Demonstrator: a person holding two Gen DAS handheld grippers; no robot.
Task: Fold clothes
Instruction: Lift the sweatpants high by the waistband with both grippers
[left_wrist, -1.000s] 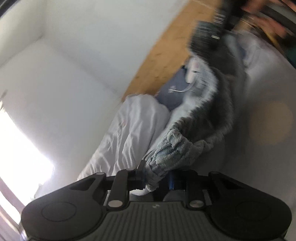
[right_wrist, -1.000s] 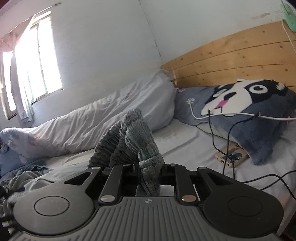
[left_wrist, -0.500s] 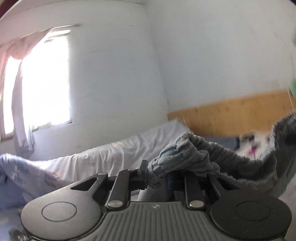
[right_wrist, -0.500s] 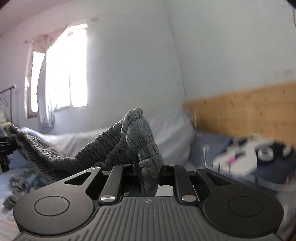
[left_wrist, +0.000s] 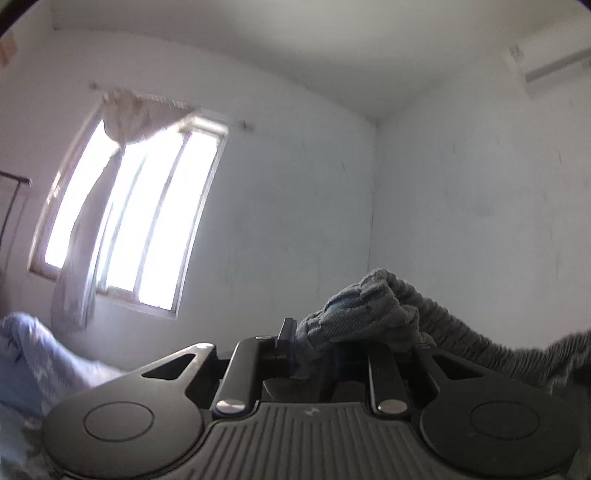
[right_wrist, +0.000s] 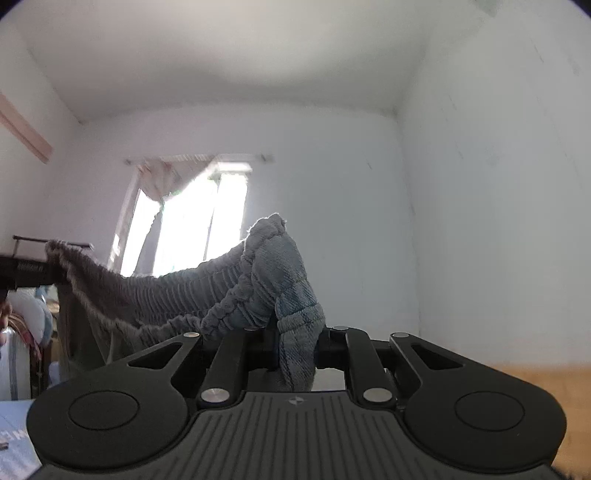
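Observation:
A grey ribbed garment with an elastic waistband is held up in the air between both grippers. My left gripper (left_wrist: 325, 350) is shut on one end of the waistband (left_wrist: 362, 306), which runs off to the right. My right gripper (right_wrist: 295, 343) is shut on the other end (right_wrist: 280, 266); the band stretches left to the other gripper (right_wrist: 26, 271), seen at the left edge. The rest of the garment hangs below, mostly hidden.
Both cameras point up at white walls and ceiling. A bright window with a tied curtain (left_wrist: 125, 229) shows in both views (right_wrist: 184, 229). Pale blue bedding (left_wrist: 33, 354) lies low left. The wooden headboard (right_wrist: 535, 373) shows low right.
Both grippers have lifted the garment high and tilted upward. The bed, pillow and headboard have dropped out of view. The waistband is now stretched between the grippers.

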